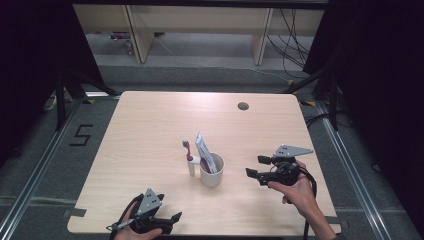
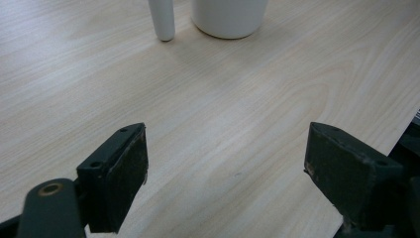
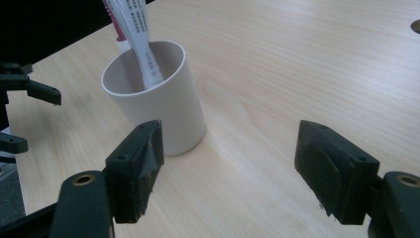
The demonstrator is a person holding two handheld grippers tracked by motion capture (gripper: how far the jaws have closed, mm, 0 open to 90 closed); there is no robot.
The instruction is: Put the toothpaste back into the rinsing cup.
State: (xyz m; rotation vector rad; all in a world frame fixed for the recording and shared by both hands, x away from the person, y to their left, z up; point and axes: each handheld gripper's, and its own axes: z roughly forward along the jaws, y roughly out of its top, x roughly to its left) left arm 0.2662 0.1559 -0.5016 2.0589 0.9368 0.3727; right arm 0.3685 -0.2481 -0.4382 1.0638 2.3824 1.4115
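Dark curtains and a grey floor frame the pale wooden table (image 1: 150,130), whose middle carries a white cup (image 1: 212,170) with a toothpaste tube (image 1: 205,154) standing in it and a toothbrush (image 1: 189,157) upright just left of the cup. At right of centre the right gripper (image 1: 253,167) hangs near the cup, jaws spread and empty; at the bottom edge the left gripper (image 1: 175,218) rests released, well apart from it. Judging by this, the tube is already in the cup, and the toothbrush looks left to go in. Its lower end is hard to make out, so what keeps it upright is unclear.
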